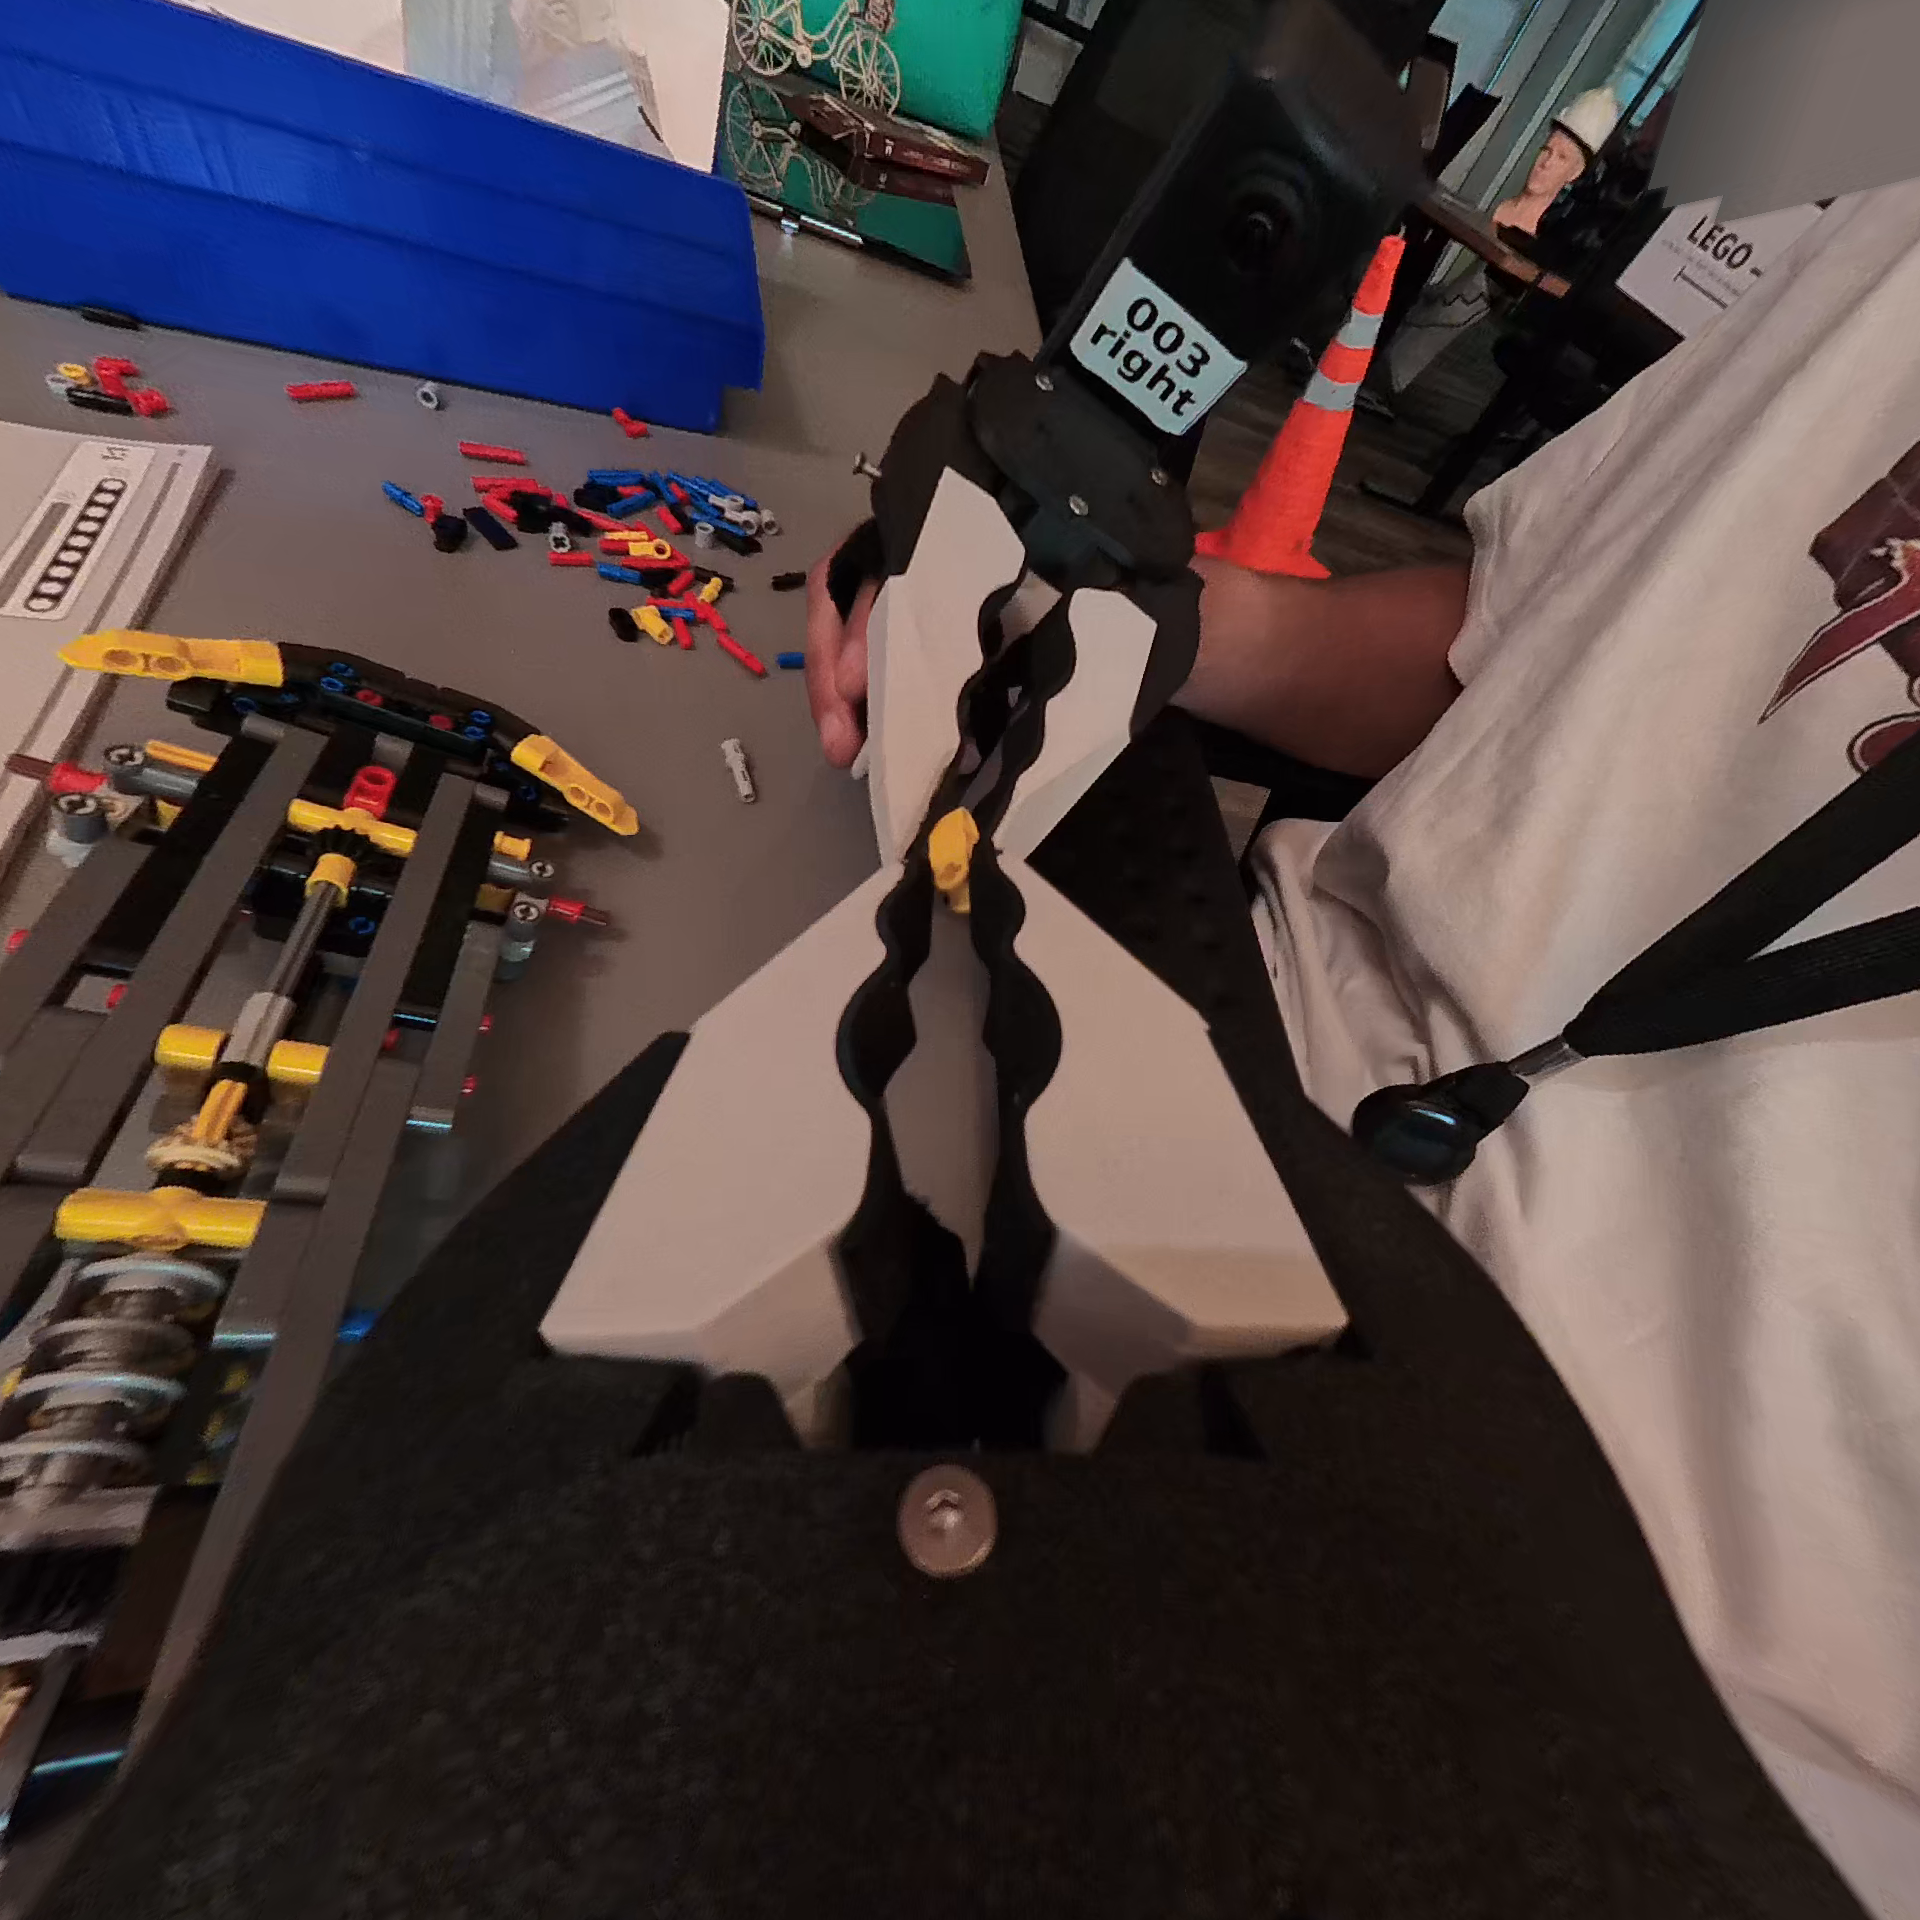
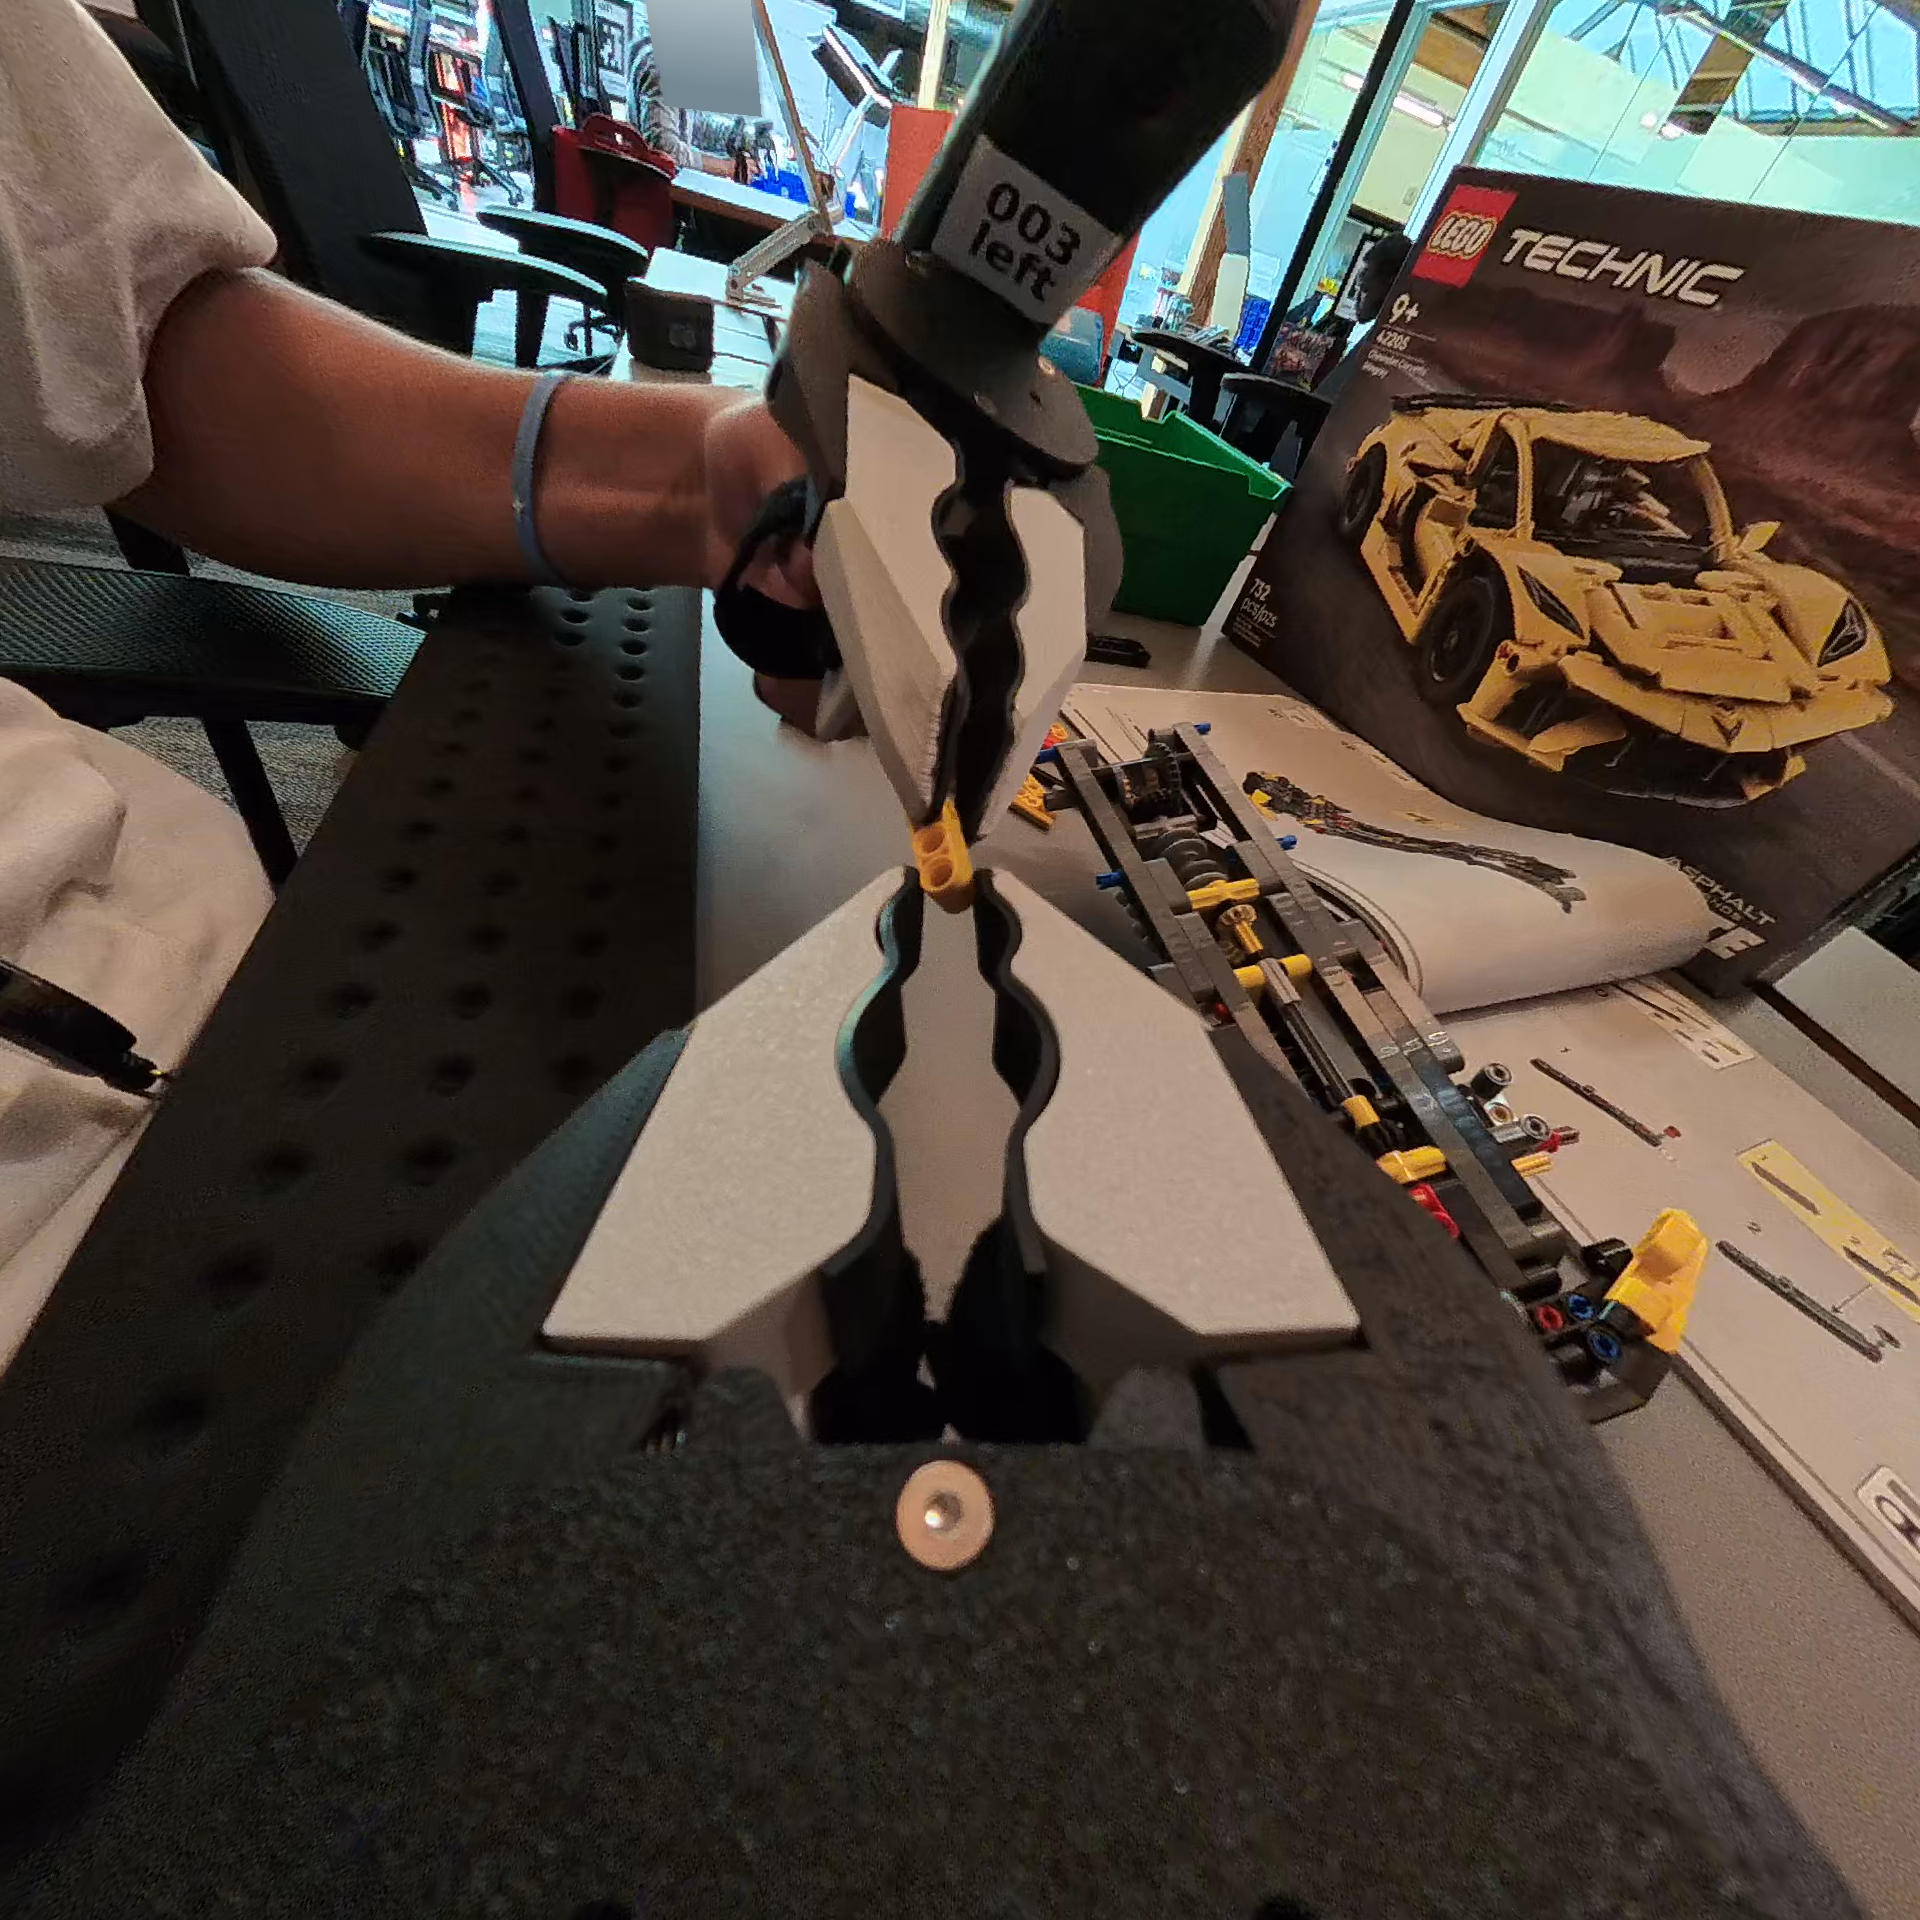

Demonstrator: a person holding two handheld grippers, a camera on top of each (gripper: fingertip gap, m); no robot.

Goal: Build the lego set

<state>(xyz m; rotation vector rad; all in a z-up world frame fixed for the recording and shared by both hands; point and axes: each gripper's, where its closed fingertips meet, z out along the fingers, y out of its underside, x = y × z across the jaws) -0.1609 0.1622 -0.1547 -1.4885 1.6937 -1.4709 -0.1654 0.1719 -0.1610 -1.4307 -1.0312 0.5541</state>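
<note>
A small yellow piece [image 1: 954,844] is pinched between both grippers' narrowed fingers above the surface [image 1: 665,727]; one grip should be eased before transfer

You have a small yellow holed connector piece [image 2: 943,854] pinched in mid-air above the table [image 2: 790,810], left of the long dark-grey chassis [image 2: 1340,1039] with yellow fittings lying flat there.

The two grippers meet tip to tip above the table's [image 2: 790,821] near edge, a small piece [image 1: 954,844] between them. The chassis [image 1: 312,935] lies on the instruction sheets [image 2: 1704,1195], loose pins [image 1: 634,551] beyond it (bin [image 1: 364,239] farther back).
</note>
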